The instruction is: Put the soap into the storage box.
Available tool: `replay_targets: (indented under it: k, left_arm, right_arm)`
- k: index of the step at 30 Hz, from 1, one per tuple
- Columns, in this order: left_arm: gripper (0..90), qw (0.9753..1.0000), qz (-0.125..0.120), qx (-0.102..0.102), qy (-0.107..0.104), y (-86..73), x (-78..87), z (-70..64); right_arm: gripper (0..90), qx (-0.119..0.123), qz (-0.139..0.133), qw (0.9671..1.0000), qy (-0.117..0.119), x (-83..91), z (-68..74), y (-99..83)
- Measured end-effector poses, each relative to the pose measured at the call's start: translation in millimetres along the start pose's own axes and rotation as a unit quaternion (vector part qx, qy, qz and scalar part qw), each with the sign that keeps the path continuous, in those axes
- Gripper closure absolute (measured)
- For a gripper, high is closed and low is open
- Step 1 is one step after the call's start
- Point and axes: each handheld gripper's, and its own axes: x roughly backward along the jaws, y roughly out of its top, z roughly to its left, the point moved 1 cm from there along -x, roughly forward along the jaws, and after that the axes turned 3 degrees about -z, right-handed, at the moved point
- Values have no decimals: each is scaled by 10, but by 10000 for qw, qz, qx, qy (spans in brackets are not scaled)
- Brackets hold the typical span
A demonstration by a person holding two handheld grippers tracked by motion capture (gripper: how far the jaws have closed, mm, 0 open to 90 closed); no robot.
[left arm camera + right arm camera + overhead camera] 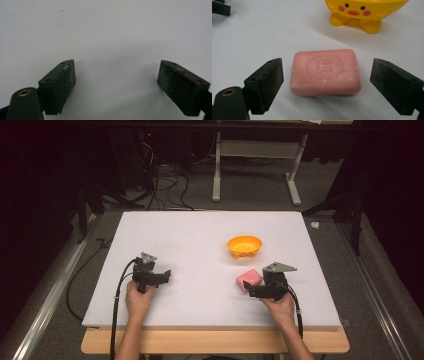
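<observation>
The right tool (327, 82) is spread wide, its two black jaws flanking a pink bar of soap (325, 72) that lies flat on the white worktop (200, 245); a clear gap shows on each side, so neither jaw touches the soap. Just beyond the soap stands a yellow duck-faced bowl (362, 12) on stubby feet. Well off to the soap's left, the left tool (116, 82) is likewise released, jaws far apart over bare worktop, gripping nothing.
</observation>
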Motion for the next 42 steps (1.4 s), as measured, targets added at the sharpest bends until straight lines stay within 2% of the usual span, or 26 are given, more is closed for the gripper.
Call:
replay_targets:
  k: [6, 8, 12, 24, 25, 31, 42]
  left_arm:
    - [154, 10000, -2, 1, 2, 0, 0, -1]
    - [154, 10000, -3, 2, 3, 0, 0, -1]
    - [154, 10000, -5, 2, 2, 0, 0, -1]
    - [154, 10000, -3, 3, 1, 0, 0, -1]
    - [154, 10000, -3, 0, 2, 0, 0, -1]
    - [154, 10000, -4, -4, 7, -1, 0, -2]
    - [154, 10000, -4, 3, 1, 0, 0, -1]
  right_arm:
    - [120, 46, 86, 9999, -34, -106, 50, 11]
    - [118, 79, 112, 9998, -156, -157, 59, 7]
    - [119, 61, 161, 9996, -204, -192, 53, 1]
    - [120, 167, 418, 9985, -323, -346, 66, -75]
    - [122, 175, 508, 9980, -346, -377, 68, -88]
    - [126, 287, 540, 9973, -409, -387, 92, -88]
    - [136, 279, 527, 9974, -414, -382, 90, -88]
